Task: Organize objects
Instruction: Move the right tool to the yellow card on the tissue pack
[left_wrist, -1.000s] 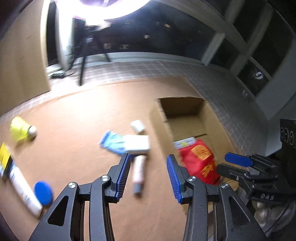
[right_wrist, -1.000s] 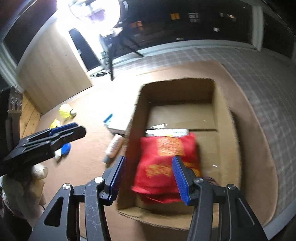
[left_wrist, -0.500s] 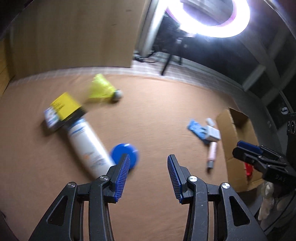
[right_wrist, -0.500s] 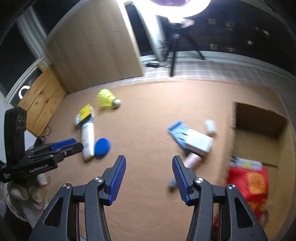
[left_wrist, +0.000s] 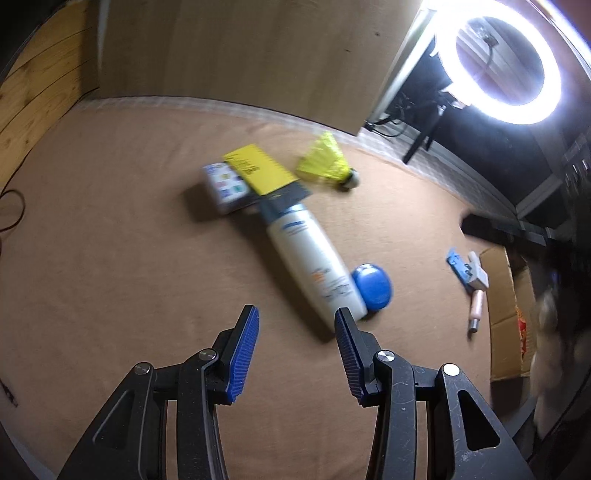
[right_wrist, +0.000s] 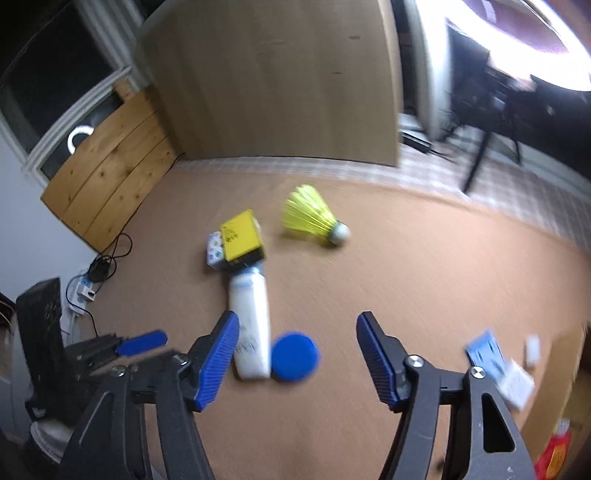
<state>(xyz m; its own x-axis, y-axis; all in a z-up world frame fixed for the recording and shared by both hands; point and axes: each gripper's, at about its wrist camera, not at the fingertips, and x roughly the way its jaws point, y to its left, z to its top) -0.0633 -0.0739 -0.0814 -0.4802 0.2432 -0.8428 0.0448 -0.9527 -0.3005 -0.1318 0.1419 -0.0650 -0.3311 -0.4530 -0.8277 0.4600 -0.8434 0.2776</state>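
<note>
Lots of motion blur here, so take the small stuff loosely.

Left wrist view: white bottle (left_wrist: 312, 264) lying flat mid-frame on the tan mat (left_wrist: 110, 258), long axis running diagonally from upper left to lower right, grey-blue capped end pointing up-left, flat base pointing down-right. Blue band and some orange and grey print on the side, but too smeared to read. Blue round disc (left_wrist: 371, 286) touching the bottle's base end on its right. Yellow-and-black box (left_wrist: 264, 173) sitting at the cap end, partly over a small white box with coloured icons (left_wrist: 223, 186); dark text on the yellow face, unreadable. Yellow shuttlecock (left_wrist: 327, 164) on its side just right of those, cork tip pointing lower right, skirt upper left. Far right: blue-and-white packet (left_wrist: 467, 269), thin pinkish tube (left_wrist: 476, 308) pointing roughly up-down, and open cardboard box (left_wrist: 504, 314) with something red inside. Ring light (left_wrist: 502, 62) glaring in the upper right.

Left gripper (left_wrist: 297, 349) at bottom centre, jaws partly apart, nothing between them, hovering just below the bottle's base.

Right wrist view: same bottle (right_wrist: 251, 328) now near vertical in frame, cap up. Right gripper (right_wrist: 297, 360) with jaws opening, fairly wide, holding nothing, disc showing on the mat between the pads.
</note>
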